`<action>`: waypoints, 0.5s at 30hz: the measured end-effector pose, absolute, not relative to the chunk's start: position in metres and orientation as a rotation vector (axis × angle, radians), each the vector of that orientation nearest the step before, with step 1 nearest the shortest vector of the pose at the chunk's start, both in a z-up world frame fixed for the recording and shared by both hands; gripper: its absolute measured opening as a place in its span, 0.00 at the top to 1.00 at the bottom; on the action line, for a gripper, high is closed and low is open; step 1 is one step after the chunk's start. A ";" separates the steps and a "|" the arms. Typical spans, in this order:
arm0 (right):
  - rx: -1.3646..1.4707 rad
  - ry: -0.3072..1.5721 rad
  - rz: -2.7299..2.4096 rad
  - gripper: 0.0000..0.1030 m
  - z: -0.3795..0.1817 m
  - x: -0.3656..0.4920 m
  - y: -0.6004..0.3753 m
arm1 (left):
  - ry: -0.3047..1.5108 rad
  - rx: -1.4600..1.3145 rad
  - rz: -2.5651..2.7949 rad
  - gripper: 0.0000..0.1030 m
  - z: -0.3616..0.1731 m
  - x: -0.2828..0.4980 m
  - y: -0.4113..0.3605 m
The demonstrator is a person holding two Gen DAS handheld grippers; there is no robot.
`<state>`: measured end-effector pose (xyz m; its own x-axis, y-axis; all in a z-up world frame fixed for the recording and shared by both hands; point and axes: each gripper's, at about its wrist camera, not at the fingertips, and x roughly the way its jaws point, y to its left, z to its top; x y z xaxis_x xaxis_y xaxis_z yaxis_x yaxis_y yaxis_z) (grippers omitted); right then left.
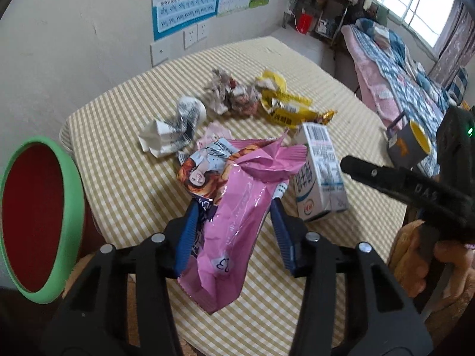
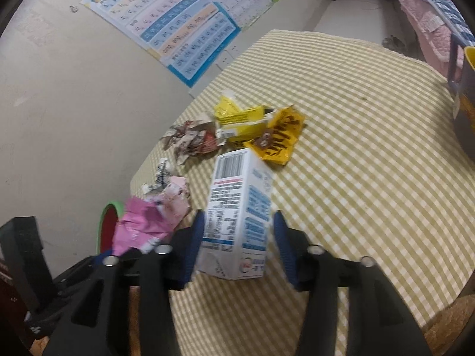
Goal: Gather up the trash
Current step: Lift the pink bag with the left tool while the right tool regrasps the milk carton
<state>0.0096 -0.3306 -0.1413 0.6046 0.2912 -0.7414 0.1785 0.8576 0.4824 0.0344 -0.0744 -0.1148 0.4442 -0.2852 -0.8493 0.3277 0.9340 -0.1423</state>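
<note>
Nearest in the left wrist view, the left gripper (image 1: 234, 231) has its blue pads on either side of a pink snack bag (image 1: 228, 222), which lies between them above the checked tablecloth (image 1: 124, 184) near the table's near edge; the left pad looks to be against the bag, but on the right I cannot tell whether it touches, so whether it is really gripped stays unclear. In the right wrist view, the right gripper (image 2: 239, 246) straddles a white and blue milk carton (image 2: 237, 222) with its jaws parted: a clear gap shows between the right pad and the carton, while the left pad is just beside it. The carton sits just right of the pink bag. Off the table's left edge stands a bin with a green rim (image 1: 71, 207) and red inside. Further in, toward the middle of the table, lie a crumpled white paper (image 1: 175, 130), a crumpled printed wrapper (image 1: 228, 92) and yellow wrappers (image 1: 285, 101), close together. Past the right edge is a grey and yellow container (image 1: 412, 145). Posters (image 2: 178, 26) hang on the wall behind.
</note>
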 end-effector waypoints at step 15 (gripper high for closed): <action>0.468 1.001 0.120 0.30 -0.153 0.017 -0.304 | 1.016 -0.015 -0.337 0.54 -0.105 0.038 -0.054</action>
